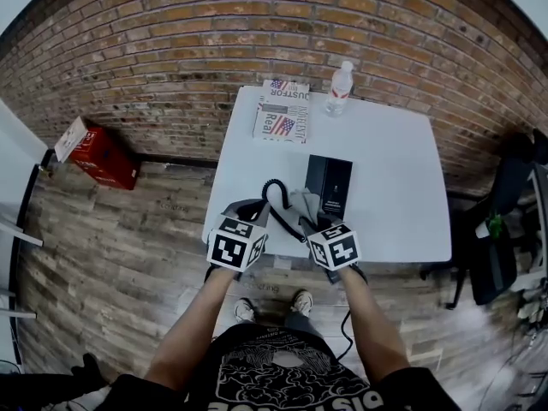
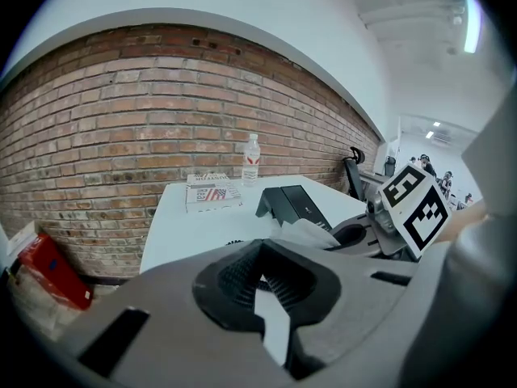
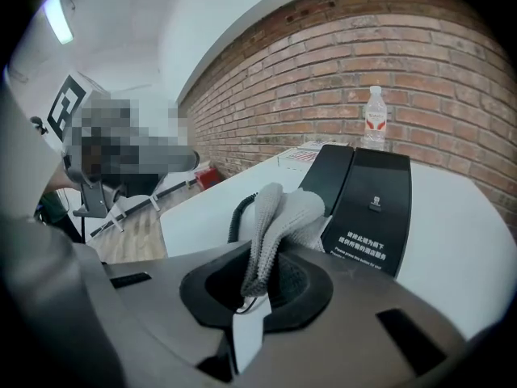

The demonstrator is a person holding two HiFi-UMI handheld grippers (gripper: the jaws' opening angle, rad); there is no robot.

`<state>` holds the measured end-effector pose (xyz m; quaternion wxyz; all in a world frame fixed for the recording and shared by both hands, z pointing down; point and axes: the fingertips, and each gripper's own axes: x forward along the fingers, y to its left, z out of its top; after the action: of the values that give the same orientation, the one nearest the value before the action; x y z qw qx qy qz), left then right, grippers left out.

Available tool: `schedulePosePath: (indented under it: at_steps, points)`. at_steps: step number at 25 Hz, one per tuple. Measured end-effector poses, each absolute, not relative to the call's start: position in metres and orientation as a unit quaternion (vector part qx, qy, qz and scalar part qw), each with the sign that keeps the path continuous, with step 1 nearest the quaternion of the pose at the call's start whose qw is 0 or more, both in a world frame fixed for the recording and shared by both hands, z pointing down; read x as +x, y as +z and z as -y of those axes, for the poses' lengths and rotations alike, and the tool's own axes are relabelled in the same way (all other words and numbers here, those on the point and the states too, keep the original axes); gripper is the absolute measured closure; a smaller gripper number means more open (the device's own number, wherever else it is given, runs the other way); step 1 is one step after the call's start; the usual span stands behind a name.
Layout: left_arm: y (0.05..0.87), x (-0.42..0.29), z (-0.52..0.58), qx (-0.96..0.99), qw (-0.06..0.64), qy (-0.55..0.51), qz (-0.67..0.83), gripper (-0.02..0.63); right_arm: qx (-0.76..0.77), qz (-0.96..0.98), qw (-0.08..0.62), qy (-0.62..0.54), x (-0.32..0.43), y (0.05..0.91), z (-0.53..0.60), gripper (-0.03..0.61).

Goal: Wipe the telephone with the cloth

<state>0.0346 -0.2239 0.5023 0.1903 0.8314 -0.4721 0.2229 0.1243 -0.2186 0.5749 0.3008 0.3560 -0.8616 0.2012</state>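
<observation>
Pinches cloth (image 3: 279,217) in right gripper (image 3: 258,285) fingers, just beside telephone (image 3: 370,204) on white surface (image 1: 402,187). Holds left gripper (image 2: 260,280) fingers closed on nothing beside coiled cord (image 1: 276,191). Risks snagging cord and dragging telephone, or shedding loosely bunched cloth at first stroke.

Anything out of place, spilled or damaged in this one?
Nothing spilled or damaged. The bottle stands upright on the table, and the cloth is pinched in the right gripper. The one stray is a red box lying askew on the floor by the brick wall.
</observation>
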Motion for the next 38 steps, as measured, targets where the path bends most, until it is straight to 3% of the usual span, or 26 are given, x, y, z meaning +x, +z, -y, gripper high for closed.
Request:
schedulePosePath:
  at_steps: [18, 38]
  points:
    - [0.505, 0.023, 0.218, 0.863, 0.183, 0.22, 0.416, 0.607, 0.405, 0.835, 0.3, 0.223, 0.113, 0.58, 0.191, 0.568]
    - [0.498, 0.002, 0.232, 0.882, 0.175, 0.209, 0.383, 0.607, 0.491, 0.826, 0.235, 0.146, 0.141, 0.451, 0.259, 0.568]
